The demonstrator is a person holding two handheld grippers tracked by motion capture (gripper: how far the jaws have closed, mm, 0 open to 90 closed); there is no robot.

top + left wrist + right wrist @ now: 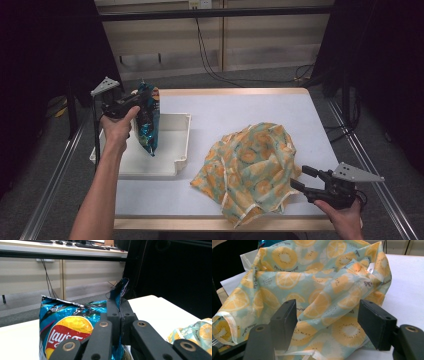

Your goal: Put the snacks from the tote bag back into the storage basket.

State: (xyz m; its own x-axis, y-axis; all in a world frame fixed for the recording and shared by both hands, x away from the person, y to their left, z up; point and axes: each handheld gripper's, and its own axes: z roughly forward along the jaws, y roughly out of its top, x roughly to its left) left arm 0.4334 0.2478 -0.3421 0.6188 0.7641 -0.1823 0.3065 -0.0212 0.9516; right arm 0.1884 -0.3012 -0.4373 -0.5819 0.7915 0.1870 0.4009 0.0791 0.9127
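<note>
At the far left corner of the table [225, 107], the left gripper [131, 101] has its jaws clamped tight on the torn top edge of a blue bag of crisps [148, 122]. The bag hangs upright from that pinch, above the white tray [181, 137] that lies along the table's left edge, with its lower tip over the tray's floor; whether it touches the tray I cannot tell. In the left gripper view the jaws meet on the foil seam of the bag [67, 325], and a yellow and red logo faces the camera.

Right of the tray, toward the near right corner, a crumpled cloth bag [252, 167] printed with orange slices lies on the table, its near hem at the table's front edge. The right gripper [306, 179] sits at the cloth's right side, near the front edge, jaws spread wide. In the right gripper view the cloth [322, 287] lies between and beyond the two open jaws, and nothing is pinched.
</note>
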